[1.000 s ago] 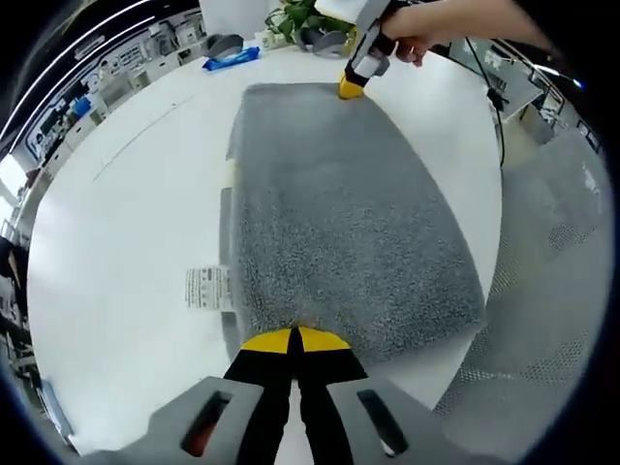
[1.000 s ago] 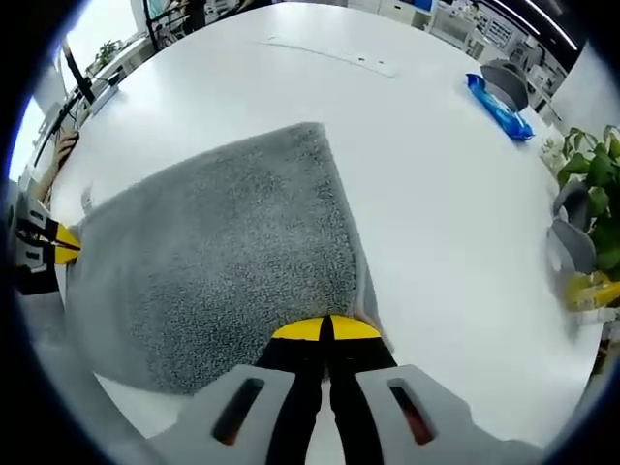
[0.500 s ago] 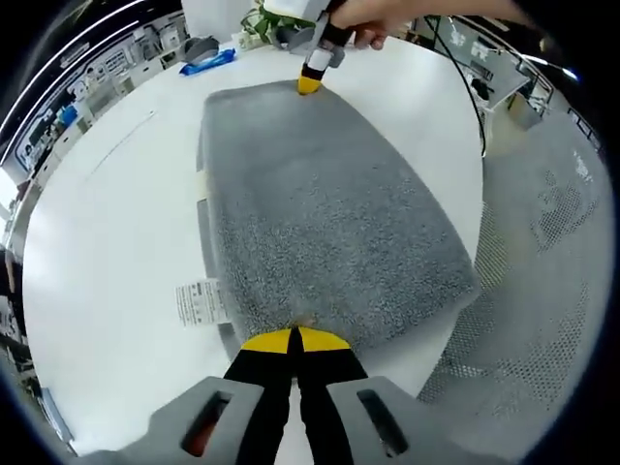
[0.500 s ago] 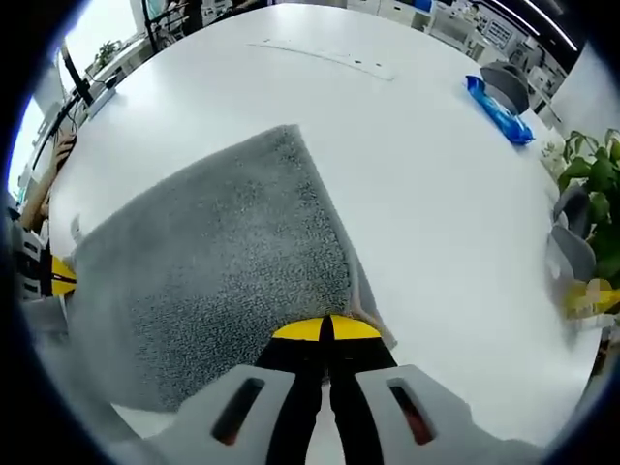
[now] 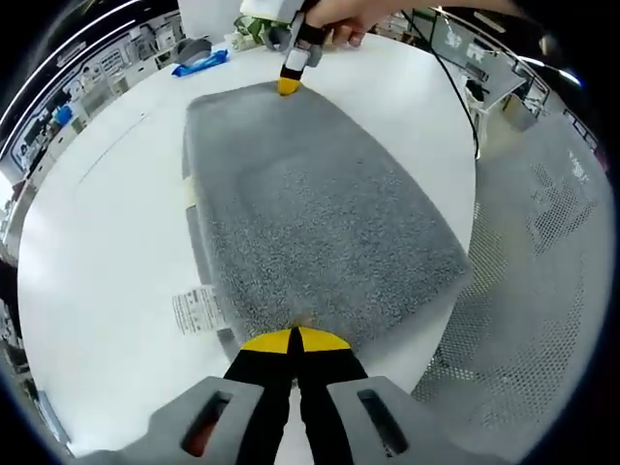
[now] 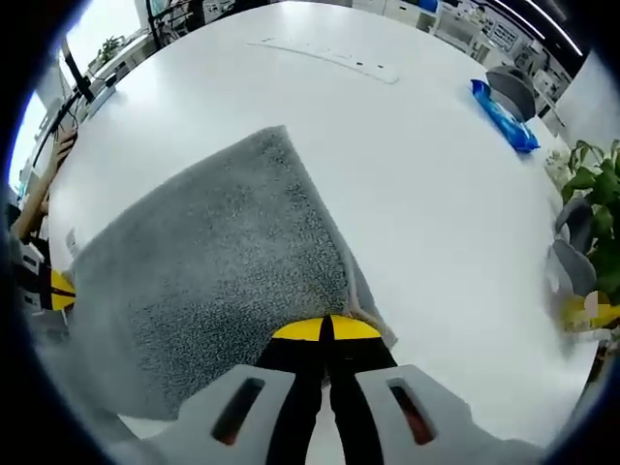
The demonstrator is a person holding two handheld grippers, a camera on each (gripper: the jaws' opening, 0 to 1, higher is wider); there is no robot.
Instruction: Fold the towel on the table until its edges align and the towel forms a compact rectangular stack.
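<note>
— What is seen in the left gripper view?

— A grey terry-cloth towel (image 5: pixel 310 213), folded into a thick rectangle, is spread on the round white table (image 5: pixel 97 232). The left gripper (image 5: pixel 294 341), with yellow-tipped black jaws, is closed together on the towel's near edge, so that edge is pinched. A white care label (image 5: pixel 197 310) is laid flat on the table just beside the towel's near corner, and lower layers of cloth are exposed along that same side of the towel. At the towel's far edge the right gripper (image 5: pixel 288 85) is touching the cloth with its yellow tip, and it is held by a person's hand (image 5: pixel 339 12). Beyond the towel's far edge, a flat blue packet (image 5: pixel 201 62) and a green potted plant (image 5: pixel 254 21) are placed near the table rim.

— And in the right gripper view?

— The same towel (image 6: pixel 203 281) is seen from its opposite edge. The right gripper (image 6: pixel 326 330) has its yellow-tipped jaws brought together on that edge, where a folded corner is clamped and layered cloth is visible beside the jaws. At the towel's far side, the left gripper's yellow tip (image 6: pixel 60 288) is seen at the cloth's edge. Well apart from the towel, the blue packet (image 6: pixel 504 116) lies on the table (image 6: pixel 426 223), and the plant (image 6: pixel 599 174) stands further along the table rim.
</note>
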